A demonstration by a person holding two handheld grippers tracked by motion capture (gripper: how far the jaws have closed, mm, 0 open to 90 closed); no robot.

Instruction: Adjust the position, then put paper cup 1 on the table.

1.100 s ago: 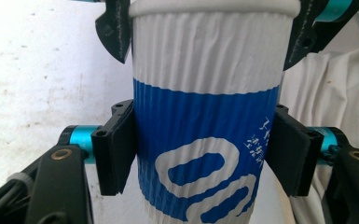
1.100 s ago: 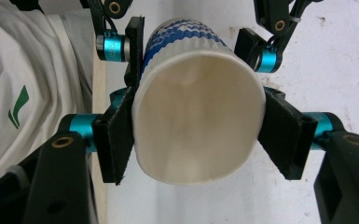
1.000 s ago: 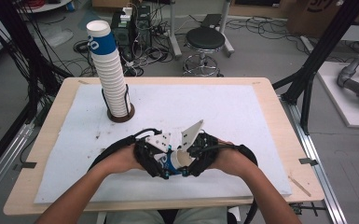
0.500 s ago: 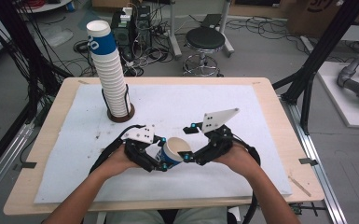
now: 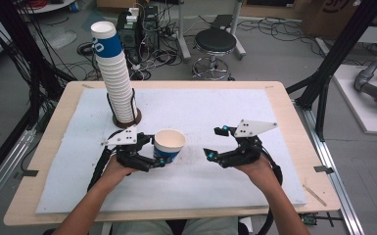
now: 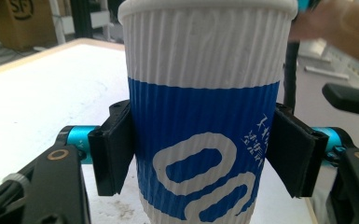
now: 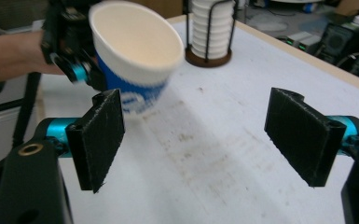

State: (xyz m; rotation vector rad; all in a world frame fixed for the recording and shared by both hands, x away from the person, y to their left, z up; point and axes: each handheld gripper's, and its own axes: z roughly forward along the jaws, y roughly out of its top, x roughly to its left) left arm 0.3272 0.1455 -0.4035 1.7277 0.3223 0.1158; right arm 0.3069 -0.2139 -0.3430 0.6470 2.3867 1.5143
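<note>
1. My left gripper (image 5: 153,157) grips a blue-and-white paper cup (image 5: 169,145), its pads (image 6: 113,147) pressed against the ribbed sides, mouth up, toward the near edge of the table (image 5: 294,122), left of middle.
2. My right gripper (image 5: 214,145) is spread wide with nothing between its pads (image 7: 100,137), well apart from the cup, right of middle.
3. Toward the far left corner, a tall stack of cups (image 5: 115,73) stands in a wire holder (image 5: 126,116) on the white mat (image 5: 215,110).
</note>
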